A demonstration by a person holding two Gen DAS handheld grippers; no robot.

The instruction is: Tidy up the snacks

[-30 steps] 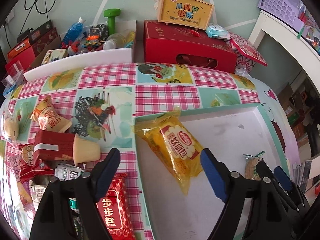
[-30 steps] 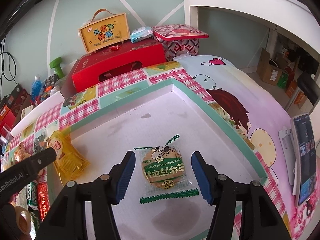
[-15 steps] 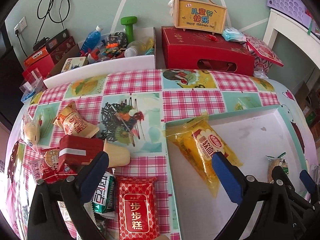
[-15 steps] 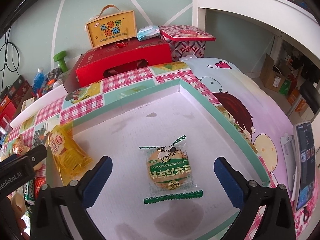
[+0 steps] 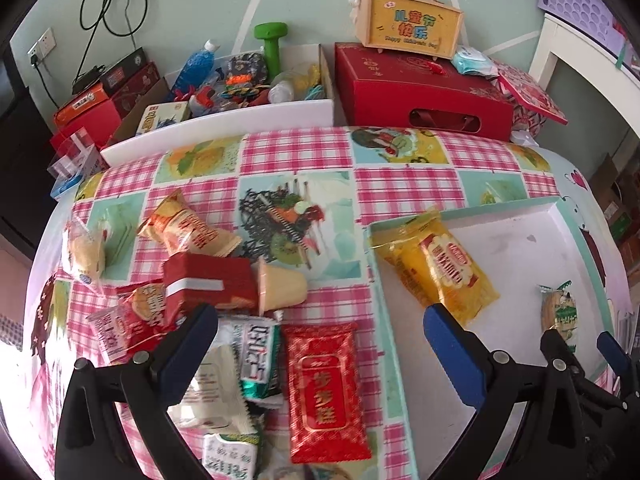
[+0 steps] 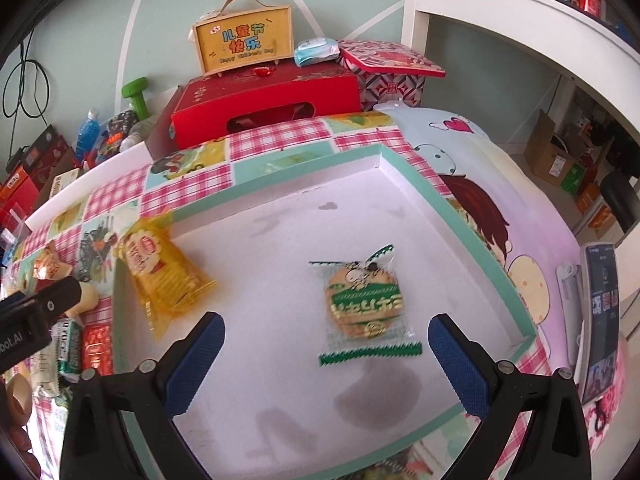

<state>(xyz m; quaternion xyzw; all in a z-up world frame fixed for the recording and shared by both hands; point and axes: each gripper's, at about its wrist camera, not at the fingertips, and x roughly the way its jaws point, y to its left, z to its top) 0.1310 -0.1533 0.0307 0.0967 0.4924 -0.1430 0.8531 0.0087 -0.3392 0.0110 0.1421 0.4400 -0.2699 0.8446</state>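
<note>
A white tray with a teal rim (image 6: 416, 184) lies on the table; it also shows in the left wrist view (image 5: 560, 204). In it lie a yellow bread packet (image 6: 164, 272) (image 5: 444, 272) and a green-edged round biscuit packet (image 6: 364, 304) (image 5: 558, 312). My right gripper (image 6: 326, 354) is open and empty, just short of the biscuit. My left gripper (image 5: 320, 348) is open and empty above a red packet with gold letters (image 5: 324, 392). Left of the tray lies a pile of snacks: a red box (image 5: 208, 284), a cream cup (image 5: 280, 288), an orange packet (image 5: 192, 232).
A red gift box (image 5: 420, 92) with a yellow carry case (image 5: 412, 24) on top stands behind the table. A white bin of clutter (image 5: 240, 116) stands at the back left. A phone on a stand (image 6: 600, 312) is at the table's right edge.
Both grippers have opened wide and drawn back. The right let go of the biscuit packet in the tray. The left moved left, from over the yellow packet to over the red packet.
</note>
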